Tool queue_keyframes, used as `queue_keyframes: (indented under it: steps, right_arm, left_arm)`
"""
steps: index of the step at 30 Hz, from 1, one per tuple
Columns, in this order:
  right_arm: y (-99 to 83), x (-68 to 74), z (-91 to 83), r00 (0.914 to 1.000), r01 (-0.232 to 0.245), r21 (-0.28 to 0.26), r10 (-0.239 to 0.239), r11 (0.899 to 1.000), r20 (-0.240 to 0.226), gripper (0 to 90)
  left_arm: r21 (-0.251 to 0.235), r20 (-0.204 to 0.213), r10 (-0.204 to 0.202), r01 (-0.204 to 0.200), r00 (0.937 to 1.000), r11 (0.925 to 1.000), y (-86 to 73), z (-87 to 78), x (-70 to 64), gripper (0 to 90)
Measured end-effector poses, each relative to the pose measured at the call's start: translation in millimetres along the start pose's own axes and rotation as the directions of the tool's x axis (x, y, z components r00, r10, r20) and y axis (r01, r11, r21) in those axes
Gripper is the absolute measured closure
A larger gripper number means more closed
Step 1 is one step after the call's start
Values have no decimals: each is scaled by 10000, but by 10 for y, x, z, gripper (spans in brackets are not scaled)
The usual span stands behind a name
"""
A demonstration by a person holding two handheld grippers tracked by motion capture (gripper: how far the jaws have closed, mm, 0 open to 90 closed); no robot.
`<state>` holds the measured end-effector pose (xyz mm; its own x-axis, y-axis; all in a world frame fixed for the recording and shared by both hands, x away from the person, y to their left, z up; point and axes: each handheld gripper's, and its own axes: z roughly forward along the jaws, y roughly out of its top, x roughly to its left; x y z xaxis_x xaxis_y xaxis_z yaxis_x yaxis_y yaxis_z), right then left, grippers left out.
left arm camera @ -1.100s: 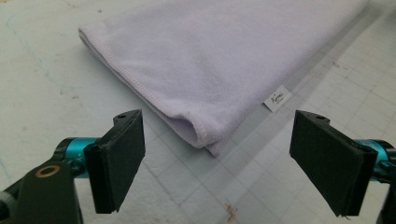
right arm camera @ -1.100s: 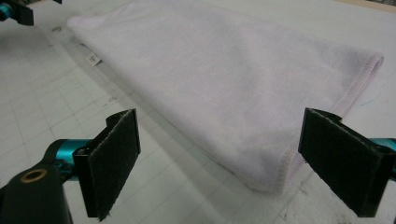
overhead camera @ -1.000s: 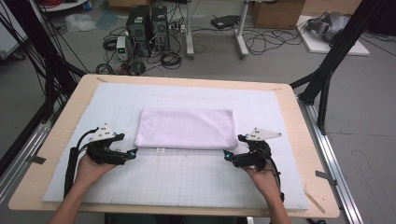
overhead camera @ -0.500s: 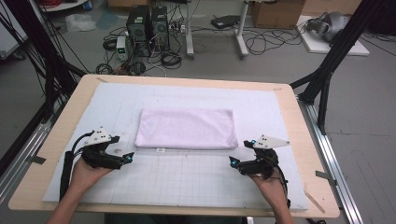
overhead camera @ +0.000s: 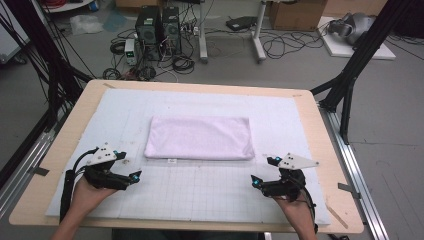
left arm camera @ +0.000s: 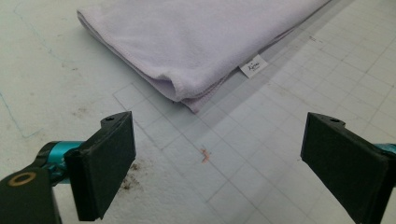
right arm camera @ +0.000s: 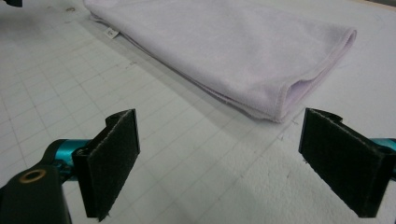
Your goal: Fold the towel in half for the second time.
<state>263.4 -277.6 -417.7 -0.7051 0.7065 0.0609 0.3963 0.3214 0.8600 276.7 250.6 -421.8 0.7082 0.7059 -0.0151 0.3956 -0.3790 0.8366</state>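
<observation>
Towel [overhead camera: 200,137] lies folded flat on the mat [overhead camera: 200,200], ahead of both grippers; folding looks finished. Left gripper [overhead camera: 131,177] and right gripper [overhead camera: 256,181] hold nothing, jaws spread wide, clear of it.

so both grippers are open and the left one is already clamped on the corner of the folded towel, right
Not quite. Both grippers are open, but the left gripper holds nothing: in the left gripper view its jaws stand wide apart, short of the folded lilac towel corner, over the gridded mat.
</observation>
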Motion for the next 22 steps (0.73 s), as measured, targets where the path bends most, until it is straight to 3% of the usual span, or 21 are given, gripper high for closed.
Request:
queue_keyframes:
  steps: [14,22]
  right_arm:
    - [-143,102,-139,9998,128,233,-131,9996,128,116]
    - [-172,68,-101,9999,24,255,-26,9997,109,116]
  left_arm:
    - [-3,-94,-8,8,10000,10000,-64,-62,-58,106]
    - [95,-76,56,-55,10000,9999,-71,-29,-47,107]
